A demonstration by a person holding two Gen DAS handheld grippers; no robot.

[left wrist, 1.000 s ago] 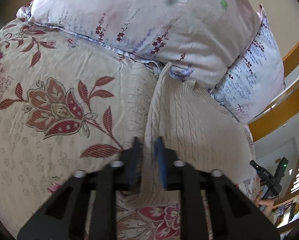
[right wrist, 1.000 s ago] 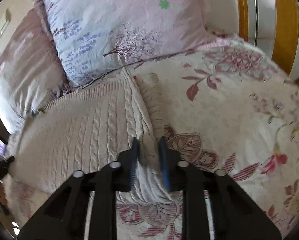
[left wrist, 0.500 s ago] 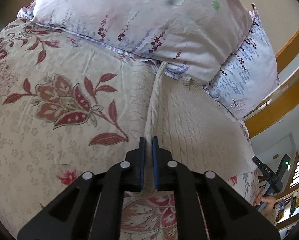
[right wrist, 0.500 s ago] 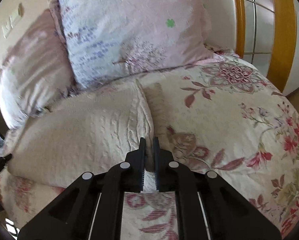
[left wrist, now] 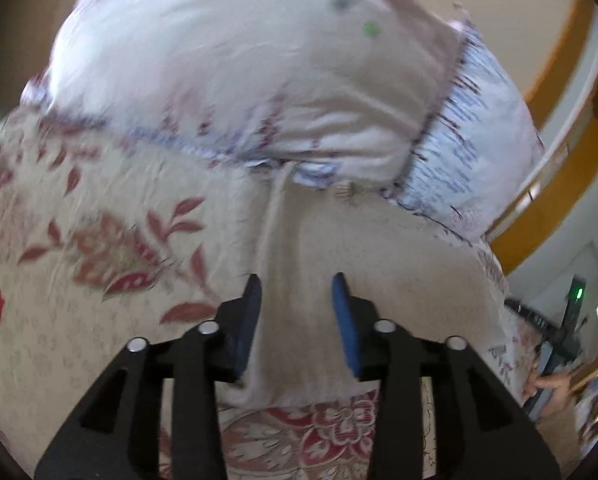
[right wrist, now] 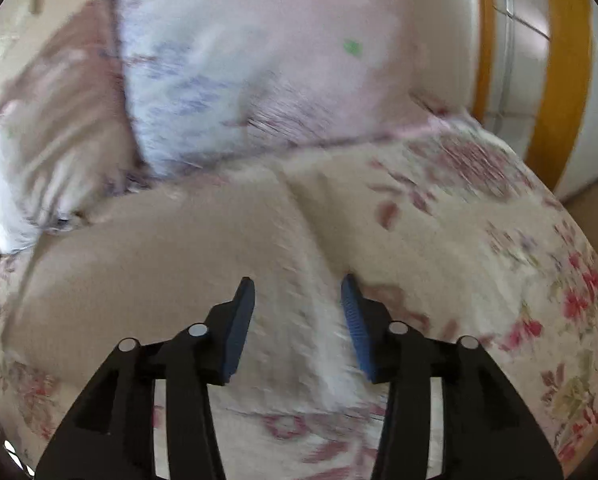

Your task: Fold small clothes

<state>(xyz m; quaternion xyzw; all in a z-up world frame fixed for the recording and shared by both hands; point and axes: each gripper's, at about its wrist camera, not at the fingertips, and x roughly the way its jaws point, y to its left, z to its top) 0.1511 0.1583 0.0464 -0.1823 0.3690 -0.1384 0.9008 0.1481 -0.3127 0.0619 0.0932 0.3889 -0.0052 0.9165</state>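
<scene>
Both tools have just opened, letting go of the cream sweater [left wrist: 379, 264] they pinched half a second ago. The left tool [left wrist: 297, 312] and right tool [right wrist: 299, 312] now gape half-wide above it on the bed [right wrist: 479, 240]. That fold looks finished.

Both my grippers stand with jaws parted, pointing down and away from me.

My left gripper [left wrist: 297, 300] has just been opening: its blue pads [left wrist: 247, 320] are apart, with cream knit showing in the gap and neither pad pressing on it. My right gripper [right wrist: 299, 304] has just been opening too, its pads [right wrist: 355, 320] spread about as far, cloth again visible between them and none of it pinched. Far right in my left view I can see my right hand [left wrist: 555, 384] around the other handle. Both views are blurred.
</scene>
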